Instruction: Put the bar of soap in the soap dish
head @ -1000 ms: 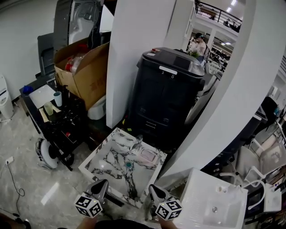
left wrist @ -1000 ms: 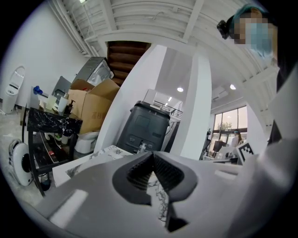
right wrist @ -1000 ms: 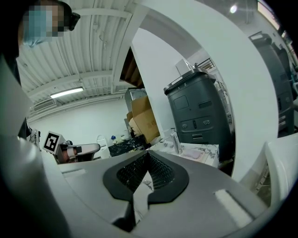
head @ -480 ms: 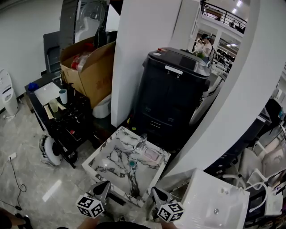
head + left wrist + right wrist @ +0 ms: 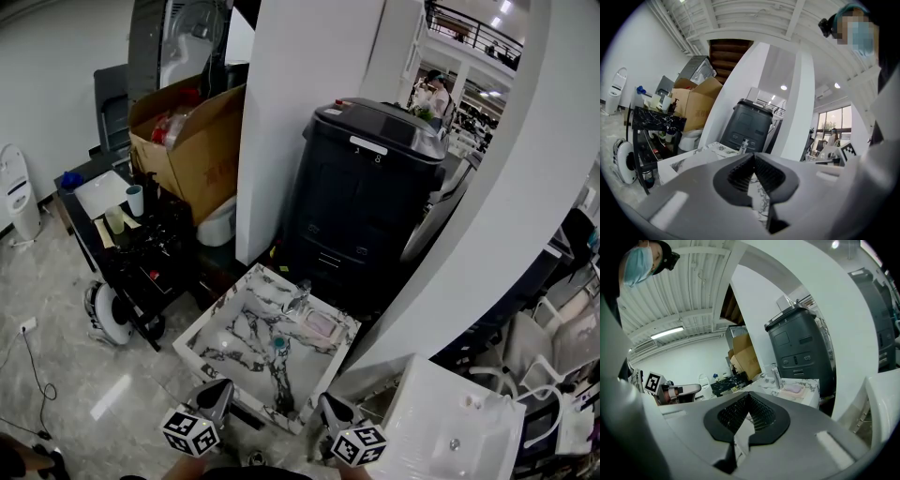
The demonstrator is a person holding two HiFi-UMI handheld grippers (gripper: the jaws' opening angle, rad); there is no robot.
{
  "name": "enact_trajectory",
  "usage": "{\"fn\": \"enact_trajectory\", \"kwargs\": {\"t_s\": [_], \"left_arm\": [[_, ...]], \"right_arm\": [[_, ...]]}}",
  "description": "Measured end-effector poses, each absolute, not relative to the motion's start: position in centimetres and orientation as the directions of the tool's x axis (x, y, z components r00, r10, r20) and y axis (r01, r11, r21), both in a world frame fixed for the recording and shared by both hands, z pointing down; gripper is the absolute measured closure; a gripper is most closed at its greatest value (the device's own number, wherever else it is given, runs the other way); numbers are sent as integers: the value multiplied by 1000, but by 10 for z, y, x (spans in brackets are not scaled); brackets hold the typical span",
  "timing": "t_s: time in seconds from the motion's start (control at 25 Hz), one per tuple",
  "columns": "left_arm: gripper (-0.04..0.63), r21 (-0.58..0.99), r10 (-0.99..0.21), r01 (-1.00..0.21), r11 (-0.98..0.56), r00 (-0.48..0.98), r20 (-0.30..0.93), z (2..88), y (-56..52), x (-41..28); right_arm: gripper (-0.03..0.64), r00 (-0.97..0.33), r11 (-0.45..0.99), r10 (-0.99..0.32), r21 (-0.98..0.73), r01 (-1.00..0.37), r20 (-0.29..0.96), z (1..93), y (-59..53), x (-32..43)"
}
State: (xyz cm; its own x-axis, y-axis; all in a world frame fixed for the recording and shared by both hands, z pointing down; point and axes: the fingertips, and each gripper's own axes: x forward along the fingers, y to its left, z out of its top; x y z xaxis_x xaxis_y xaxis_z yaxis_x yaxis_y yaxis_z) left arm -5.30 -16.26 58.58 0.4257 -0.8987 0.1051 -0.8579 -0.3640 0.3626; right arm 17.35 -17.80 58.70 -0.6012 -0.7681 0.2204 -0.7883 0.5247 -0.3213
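Observation:
A marble-patterned sink basin point(image 5: 234, 349) stands on the floor in the head view. At its far right corner, beside the faucet point(image 5: 298, 298), lies a pink bar of soap point(image 5: 320, 324) on a pale pink soap dish point(image 5: 305, 330). The right gripper view shows the same soap point(image 5: 793, 388) far ahead. My left gripper point(image 5: 223, 386) and right gripper point(image 5: 326, 401) hover at the basin's near edge, well short of the soap. Both are shut with nothing between the jaws, as seen up close for the left gripper point(image 5: 753, 156) and the right gripper point(image 5: 749, 394).
Behind the basin rise a black cabinet point(image 5: 370, 197) and a white pillar point(image 5: 291, 122). A cardboard box point(image 5: 187, 131) and a black cart point(image 5: 141, 248) stand to the left. A white sink point(image 5: 450, 427) sits at the lower right.
The head view has shifted slightly. Both grippers stay shut and almost still at the basin's near edge.

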Motion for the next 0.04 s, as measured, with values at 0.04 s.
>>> {"fn": "enact_trajectory", "kwargs": {"t_s": [0.04], "left_arm": [[543,362,-899,-859,-362,424,105,586,-163,-53]], "right_arm": [[615,-601,525,-768,-321,-788,219,587,-179,173]]}}
